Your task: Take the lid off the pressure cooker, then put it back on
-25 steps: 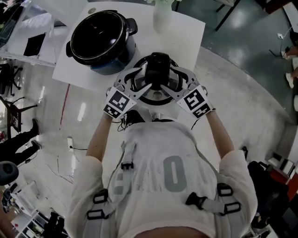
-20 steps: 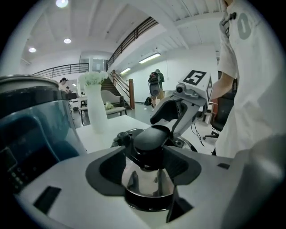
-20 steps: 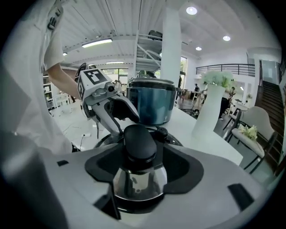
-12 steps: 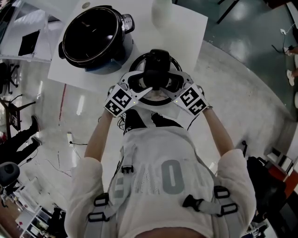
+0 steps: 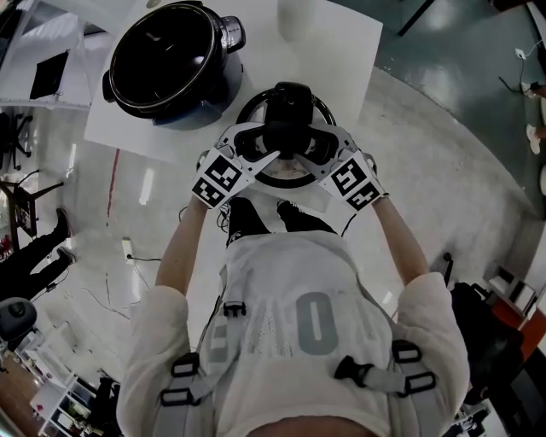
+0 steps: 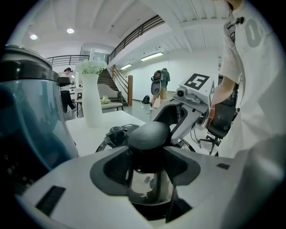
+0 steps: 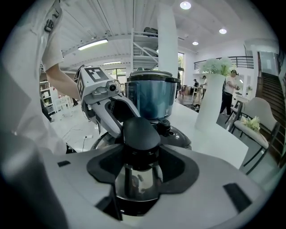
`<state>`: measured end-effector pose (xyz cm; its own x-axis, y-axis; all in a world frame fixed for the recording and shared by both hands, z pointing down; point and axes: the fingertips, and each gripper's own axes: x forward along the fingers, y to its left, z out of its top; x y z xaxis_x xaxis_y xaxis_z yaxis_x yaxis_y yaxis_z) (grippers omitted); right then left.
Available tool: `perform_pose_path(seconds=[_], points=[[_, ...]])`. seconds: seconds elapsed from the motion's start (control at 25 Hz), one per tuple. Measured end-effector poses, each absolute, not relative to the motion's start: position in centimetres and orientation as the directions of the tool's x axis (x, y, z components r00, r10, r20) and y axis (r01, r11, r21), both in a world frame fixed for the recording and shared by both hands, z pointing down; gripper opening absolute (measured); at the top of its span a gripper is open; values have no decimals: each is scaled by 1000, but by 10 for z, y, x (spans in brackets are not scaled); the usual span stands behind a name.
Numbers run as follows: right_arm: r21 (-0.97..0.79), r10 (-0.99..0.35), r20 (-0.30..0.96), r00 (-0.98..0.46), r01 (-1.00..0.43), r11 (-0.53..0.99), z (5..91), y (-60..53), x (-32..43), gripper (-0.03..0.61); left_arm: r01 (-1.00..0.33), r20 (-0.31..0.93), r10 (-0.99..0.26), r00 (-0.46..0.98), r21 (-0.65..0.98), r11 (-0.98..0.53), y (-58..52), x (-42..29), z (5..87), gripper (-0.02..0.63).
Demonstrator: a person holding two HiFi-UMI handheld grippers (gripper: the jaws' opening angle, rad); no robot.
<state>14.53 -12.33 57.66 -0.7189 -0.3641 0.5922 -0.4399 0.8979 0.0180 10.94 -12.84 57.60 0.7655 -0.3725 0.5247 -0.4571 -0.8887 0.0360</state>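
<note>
Now the lid (image 5: 284, 173) has sunk to the worktop's (image 5: 341, 51) near edge, beside the open pressure cooker (image 5: 162, 55). The left tool (image 6: 149, 150) and right tool (image 7: 139, 150), which has just tightened, both pinch its knob, so removal looks nearly done.

Right tool (image 7: 141, 156), jaws just closing, on the knob (image 7: 141, 132) of the lid (image 7: 181, 136) (cooker pot (image 7: 152, 96) behind)

White table (image 5: 345, 60) — cooker (image 5: 162, 60), lid (image 5: 286, 173), vase (image 5: 294, 17).
</note>
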Motion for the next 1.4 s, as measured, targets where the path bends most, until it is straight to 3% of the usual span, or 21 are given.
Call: perform_pose_path(seconds=[0.36,0.72,0.92,1.4], points=[[15,-390,539,-746,-455,891,529,-120,155,241,-453,515,-390,763,-4,-891,-125,120,529,232],[71,-408,450,-795,-423,903,426,-121,153,241,-492,484,-463,742,-75,-867,-126,118,427,230],[127,-424,390,-818,-409,904,370,-129,126,241,-495,530,-501,685,-167,-853,-133,91,371,232],[253,-436,313,-844,-369,894,301,-181,23,241,-572,477,-648,594,-316,-757,-183,-13,301,232]])
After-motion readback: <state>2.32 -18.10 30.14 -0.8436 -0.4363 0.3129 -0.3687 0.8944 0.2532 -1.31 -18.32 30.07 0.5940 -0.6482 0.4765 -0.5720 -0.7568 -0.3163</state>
